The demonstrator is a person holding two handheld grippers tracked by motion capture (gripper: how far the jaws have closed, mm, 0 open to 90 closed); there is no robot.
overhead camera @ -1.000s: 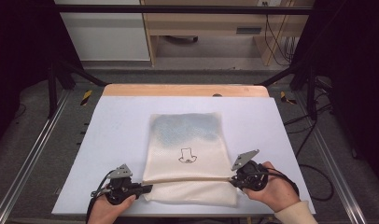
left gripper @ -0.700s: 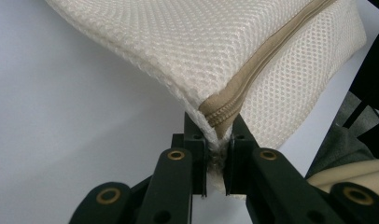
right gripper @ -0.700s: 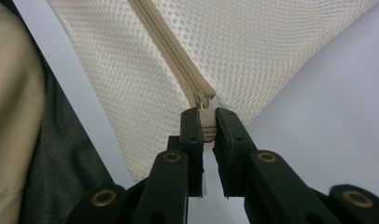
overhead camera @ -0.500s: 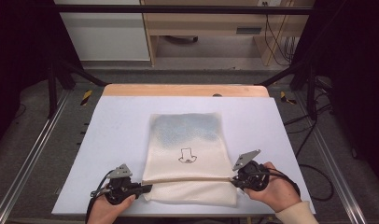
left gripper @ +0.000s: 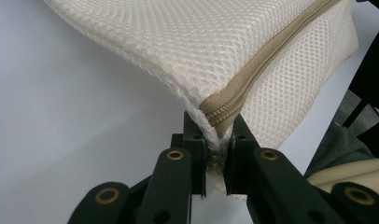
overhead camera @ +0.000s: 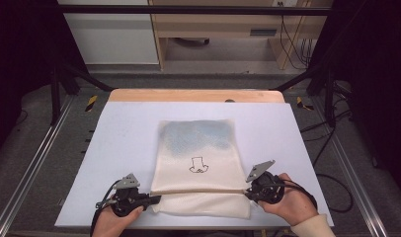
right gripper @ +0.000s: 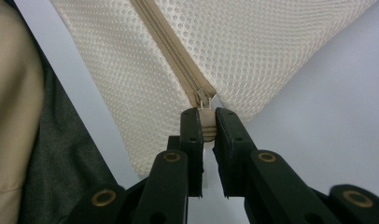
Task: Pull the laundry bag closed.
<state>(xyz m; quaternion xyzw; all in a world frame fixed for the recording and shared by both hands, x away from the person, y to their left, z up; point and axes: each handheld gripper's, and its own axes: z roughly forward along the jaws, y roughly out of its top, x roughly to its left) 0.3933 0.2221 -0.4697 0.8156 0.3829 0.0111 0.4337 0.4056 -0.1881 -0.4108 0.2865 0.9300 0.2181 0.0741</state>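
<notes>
Both tongs [overhead camera: 156,199] [overhead camera: 246,193] pinch the mesh bag's [overhead camera: 198,148] zipper [right gripper: 178,60] ends.

Mesh bag held at both ends of its zipper line

The cream mesh bag [overhead camera: 198,168] lies flat on the pale worktop [overhead camera: 114,133], a small drawn figure [overhead camera: 199,165] on its face. The left tongs [overhead camera: 151,199] grip its near left edge; the right tongs [overhead camera: 247,192] grip its near right edge, each in a hand.

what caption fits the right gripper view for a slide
Right gripper shut on the zipper pull at the corner of a cream mesh laundry bag on a white table.
</notes>
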